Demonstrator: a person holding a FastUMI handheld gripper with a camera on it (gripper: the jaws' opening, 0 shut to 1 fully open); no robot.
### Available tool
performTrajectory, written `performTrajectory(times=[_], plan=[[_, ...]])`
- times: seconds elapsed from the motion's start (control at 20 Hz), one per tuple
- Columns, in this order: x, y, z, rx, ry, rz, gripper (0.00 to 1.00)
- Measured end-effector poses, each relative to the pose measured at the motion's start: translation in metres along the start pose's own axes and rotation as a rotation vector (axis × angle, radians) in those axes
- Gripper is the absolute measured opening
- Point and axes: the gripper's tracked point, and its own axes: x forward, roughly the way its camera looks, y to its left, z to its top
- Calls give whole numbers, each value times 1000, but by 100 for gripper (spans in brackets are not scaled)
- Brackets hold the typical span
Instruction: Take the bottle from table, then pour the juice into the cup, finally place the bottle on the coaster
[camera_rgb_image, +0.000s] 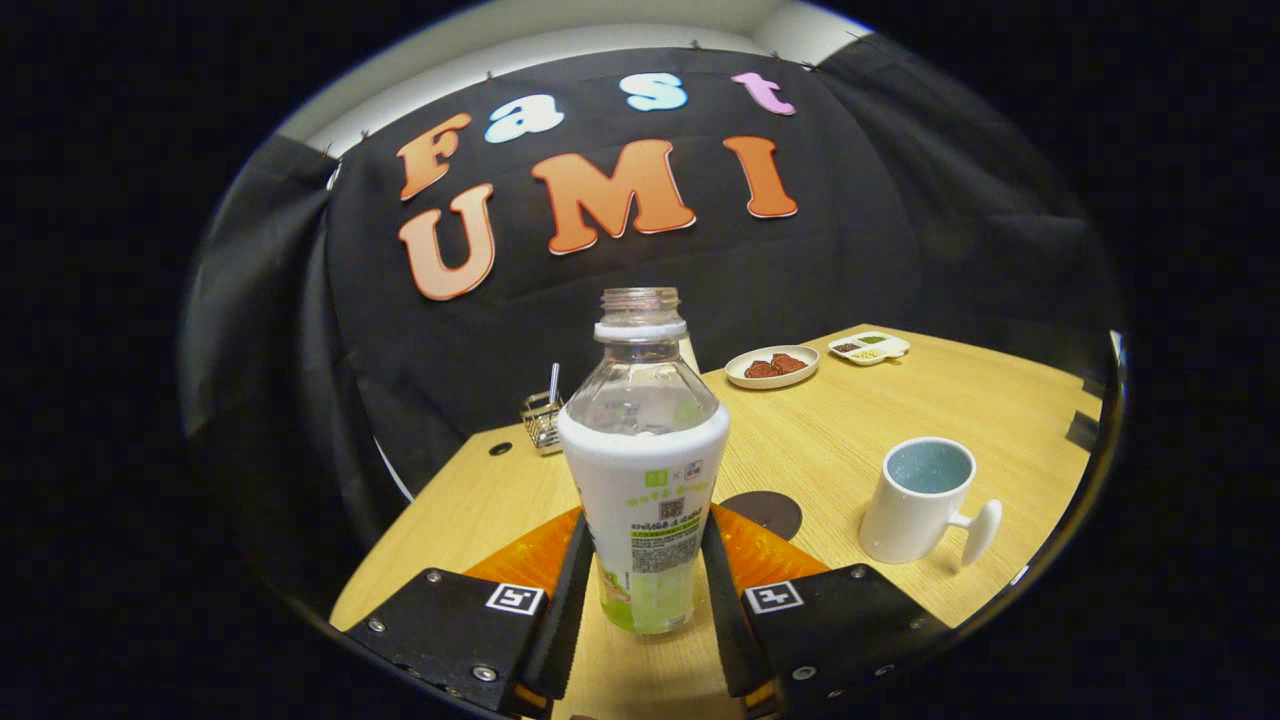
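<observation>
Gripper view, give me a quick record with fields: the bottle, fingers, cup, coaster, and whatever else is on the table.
bottle: uncapped bottle, upright, between the fingers
gripper: gripper shut on the bottle, both pads against its sides
cup: white cup, upright, ahead to the right, looks empty
coaster: dark round coaster, just beyond the right finger
table: wooden table
far side: plate, divided dish, wire basket

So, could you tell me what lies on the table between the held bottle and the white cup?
In the gripper view, the dark round coaster lies between the bottle, clamped in the gripper, and the cup.
</observation>
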Motion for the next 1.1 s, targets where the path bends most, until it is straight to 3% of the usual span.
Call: performTrajectory(times=[0.6, 1.1], plan=[[15, -21, 50, 548, -30, 1, 58], [23, -30, 54, 925, -35, 25, 54]])
